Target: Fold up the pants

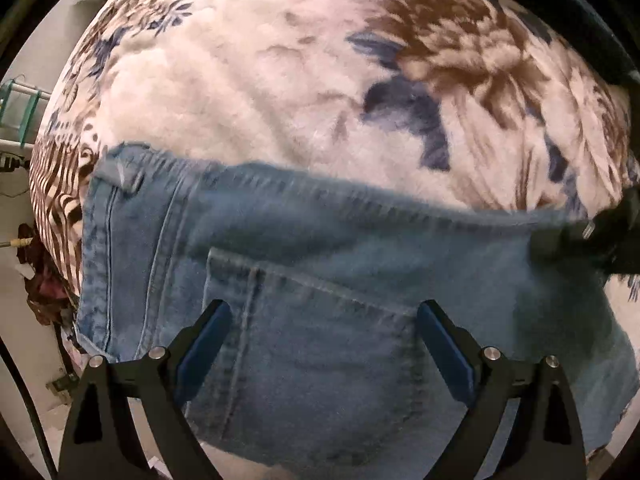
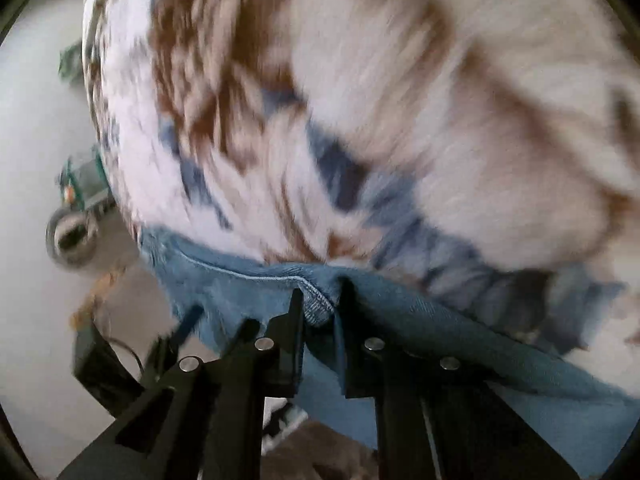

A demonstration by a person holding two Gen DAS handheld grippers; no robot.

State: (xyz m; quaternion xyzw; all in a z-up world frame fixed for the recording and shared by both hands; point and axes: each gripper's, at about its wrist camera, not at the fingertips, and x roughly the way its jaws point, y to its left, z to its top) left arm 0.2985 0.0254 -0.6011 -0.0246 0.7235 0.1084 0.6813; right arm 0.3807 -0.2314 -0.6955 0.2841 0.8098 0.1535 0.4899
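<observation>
The faded blue denim pants point(image 1: 328, 280) lie spread on a plush white blanket with brown and navy flowers point(image 1: 260, 80), which covers what looks like a bed; the pants sit along the blanket's near edge, their waistband toward the left edge, where a belt loop shows. A stitched back pocket point(image 1: 320, 340) faces up. In the left wrist view, the left claw point(image 1: 322, 320) hangs above that pocket with its black fingers and blue pads point(image 1: 440, 344) spread wide, one on each side of the pocket, nothing between them but flat cloth below. At the right edge of the same view, the right claw point(image 1: 592, 236) meets the far hem of the denim, blurred. In the right wrist view, the right claw point(image 2: 320, 300) has its jaws drawn narrow and pinched on a bunched fold of denim edge point(image 2: 318, 300), a stitched seam running up to the grip. The cloth beyond trails down to the right, under that claw's frame. The blanket behind is streaked with blur. Past the blanket's left edge are pale floor and small cluttered items, too indistinct to name.
</observation>
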